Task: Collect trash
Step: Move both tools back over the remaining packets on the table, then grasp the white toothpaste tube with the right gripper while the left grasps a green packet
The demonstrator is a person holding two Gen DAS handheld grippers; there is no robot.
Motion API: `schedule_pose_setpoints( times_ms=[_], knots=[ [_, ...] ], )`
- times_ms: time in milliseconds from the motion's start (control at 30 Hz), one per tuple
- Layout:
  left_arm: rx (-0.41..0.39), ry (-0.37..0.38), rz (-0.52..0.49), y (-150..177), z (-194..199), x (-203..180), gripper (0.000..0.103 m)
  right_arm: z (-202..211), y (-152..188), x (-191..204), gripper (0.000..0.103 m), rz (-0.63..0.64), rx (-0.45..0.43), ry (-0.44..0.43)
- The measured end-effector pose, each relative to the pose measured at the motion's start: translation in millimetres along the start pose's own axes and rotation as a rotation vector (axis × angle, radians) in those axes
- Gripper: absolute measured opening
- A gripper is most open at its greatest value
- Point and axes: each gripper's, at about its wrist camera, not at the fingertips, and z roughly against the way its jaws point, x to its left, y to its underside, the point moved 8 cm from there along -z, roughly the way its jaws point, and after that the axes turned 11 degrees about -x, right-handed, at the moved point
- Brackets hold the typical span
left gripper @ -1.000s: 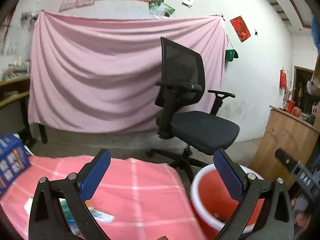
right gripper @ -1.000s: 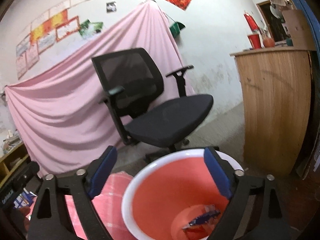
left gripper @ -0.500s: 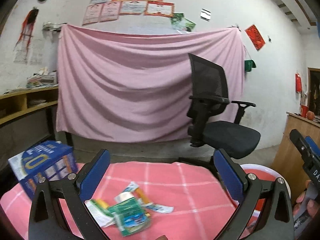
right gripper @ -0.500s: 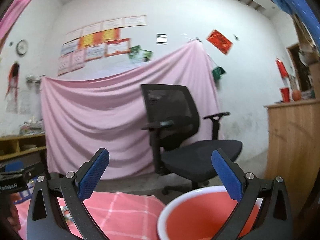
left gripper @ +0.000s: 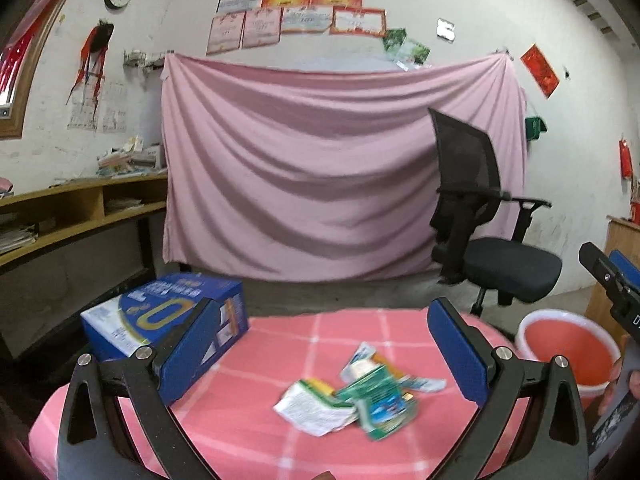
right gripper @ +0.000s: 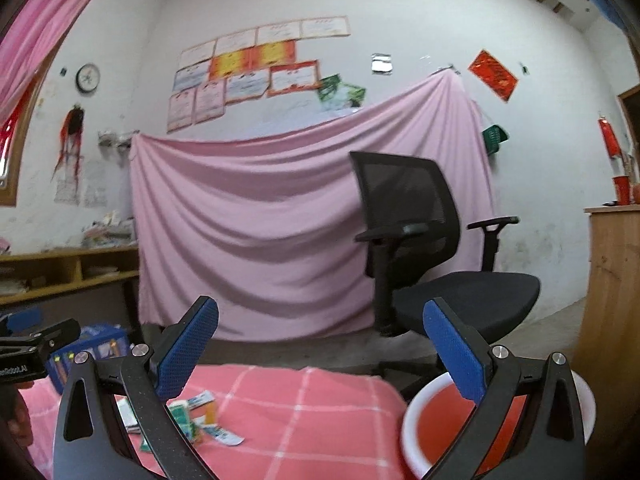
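A small pile of trash (left gripper: 356,398), crumpled white, green and orange wrappers and cartons, lies on the pink checked tablecloth (left gripper: 248,432); it also shows in the right wrist view (right gripper: 188,424). A red bucket with a white rim (left gripper: 568,352) stands on the floor right of the table, also seen in the right wrist view (right gripper: 440,428). My left gripper (left gripper: 320,352) is open and empty above the pile. My right gripper (right gripper: 320,352) is open and empty, between table and bucket.
A blue carton (left gripper: 168,316) stands at the table's left rear. A black office chair (left gripper: 480,236) is behind the bucket. A wooden cabinet (right gripper: 616,304) stands at the right, wooden shelves (left gripper: 60,216) at the left, a pink sheet (left gripper: 320,176) on the back wall.
Both grippers swung left and lifted away from the bucket. The left view now faces the table with the trash pile; the right view no longer looks down into the bucket.
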Motion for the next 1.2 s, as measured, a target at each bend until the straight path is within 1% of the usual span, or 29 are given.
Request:
schedule_pose_setpoints(
  times_ms=[233, 433, 500, 533, 567, 600, 667, 733, 767, 800, 867, 900, 933, 967, 1000, 1033, 1067, 1133, 1200],
  knots=[
    [0.138, -0.034, 0.014, 35.2, -16.1, 33.1, 0.101, -15.2, 31.7, 40.5, 0.103, 0.063, 0.107, -0.083],
    [0.241, -0.021, 0.004, 59.3, -29.0, 47.2, 0.101, -28.2, 56.7, 49.2, 0.103, 0.05, 0.227, -0.127],
    [0.296, 0.007, 0.019, 69.4, -34.5, 47.8, 0.101, -33.2, 66.3, 49.2, 0.099, 0.035, 0.281, -0.134],
    [0.317, 0.017, 0.024, 72.0, -37.0, 47.7, 0.1, -35.7, 71.7, 48.7, 0.094, 0.026, 0.311, -0.139],
    [0.346, 0.03, 0.031, 76.5, -39.8, 47.2, 0.097, -39.0, 78.1, 48.3, 0.089, 0.017, 0.347, -0.142],
    [0.368, 0.039, 0.035, 79.8, -41.6, 46.3, 0.096, -40.9, 83.6, 48.4, 0.086, 0.011, 0.374, -0.145],
    [0.424, 0.061, 0.042, 89.3, -46.6, 43.8, 0.085, -45.8, 94.7, 48.9, 0.08, -0.004, 0.433, -0.157],
    [0.468, 0.081, 0.052, 96.1, -51.0, 41.5, 0.078, -49.1, 103.4, 49.8, 0.075, -0.007, 0.483, -0.166],
    [0.497, 0.092, 0.06, 101.0, -54.1, 40.5, 0.073, -50.6, 108.0, 50.7, 0.074, -0.005, 0.508, -0.171],
    [0.518, 0.1, 0.066, 102.8, -56.5, 39.4, 0.071, -52.0, 112.6, 51.8, 0.073, -0.003, 0.532, -0.175],
    [0.576, 0.126, 0.082, 111.9, -63.1, 37.1, 0.061, -55.7, 124.2, 55.6, 0.069, 0.006, 0.595, -0.191],
    [0.601, 0.136, 0.09, 115.6, -65.7, 36.0, 0.058, -56.8, 128.9, 56.6, 0.067, 0.009, 0.618, -0.197],
    [0.632, 0.148, 0.099, 120.6, -69.1, 35.1, 0.054, -58.5, 135.2, 58.6, 0.062, 0.011, 0.651, -0.208],
    [0.648, 0.152, 0.105, 123.1, -71.1, 35.1, 0.054, -59.9, 141.2, 60.6, 0.057, 0.011, 0.681, -0.219],
    [0.648, 0.159, 0.11, 121.7, -72.3, 34.9, 0.054, -61.4, 147.1, 62.8, 0.056, 0.012, 0.711, -0.232],
    [0.645, 0.169, 0.113, 119.4, -73.2, 34.2, 0.052, -62.8, 151.8, 64.9, 0.055, 0.012, 0.734, -0.246],
    [0.649, 0.182, 0.112, 119.2, -74.4, 32.5, 0.045, -63.7, 157.3, 67.5, 0.052, 0.016, 0.76, -0.261],
    [0.659, 0.192, 0.102, 119.3, -76.4, 30.1, 0.039, -64.8, 165.2, 72.5, 0.049, 0.027, 0.798, -0.288],
    [0.66, 0.211, 0.092, 117.2, -77.9, 27.0, 0.033, -66.2, 172.6, 78.9, 0.049, 0.045, 0.83, -0.316]
  ],
)
